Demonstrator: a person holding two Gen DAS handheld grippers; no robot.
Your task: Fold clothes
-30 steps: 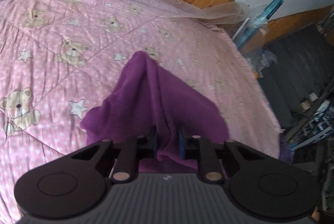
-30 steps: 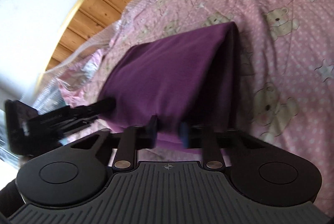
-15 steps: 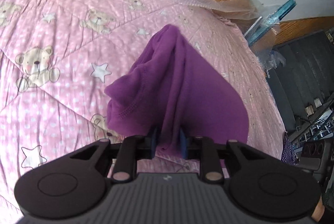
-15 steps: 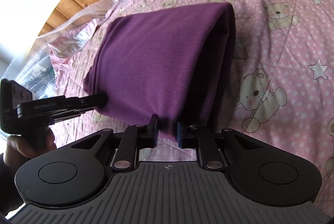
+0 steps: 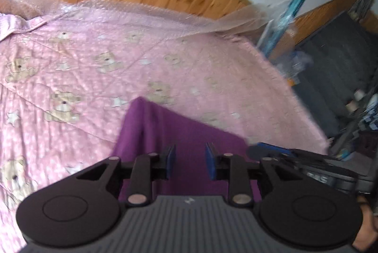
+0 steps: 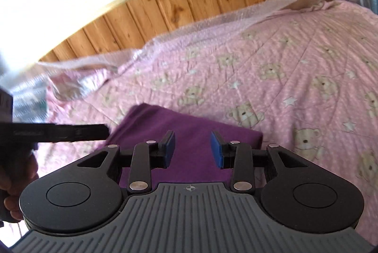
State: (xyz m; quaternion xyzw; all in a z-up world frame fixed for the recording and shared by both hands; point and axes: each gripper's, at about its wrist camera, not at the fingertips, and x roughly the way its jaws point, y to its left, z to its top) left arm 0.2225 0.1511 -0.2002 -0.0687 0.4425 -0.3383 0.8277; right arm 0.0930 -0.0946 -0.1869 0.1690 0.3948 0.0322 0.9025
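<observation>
Garment point(image 5: 179, 135) folded flat on quilt point(image 5: 70, 69) at 6 o'clock; both claws point(image 5: 190, 159) point(image 6: 193, 150) apart, empty; further folds undeterminable.

The bed point(image 5: 212, 78) was covered by a pink quilt point(image 6: 295, 59) printed with teddy bears and white stars. A purple garment point(image 5: 179, 132) lay flat and folded on the quilt near the bed's front edge. Along the far side, against the wooden wall panelling point(image 6: 189, 2), a sheet of clear bubble wrap point(image 5: 146, 12) lay over the quilt's edge. At the far left corner in the left wrist view, a pink pillow point(image 5: 16, 24) rested on the bed.
</observation>
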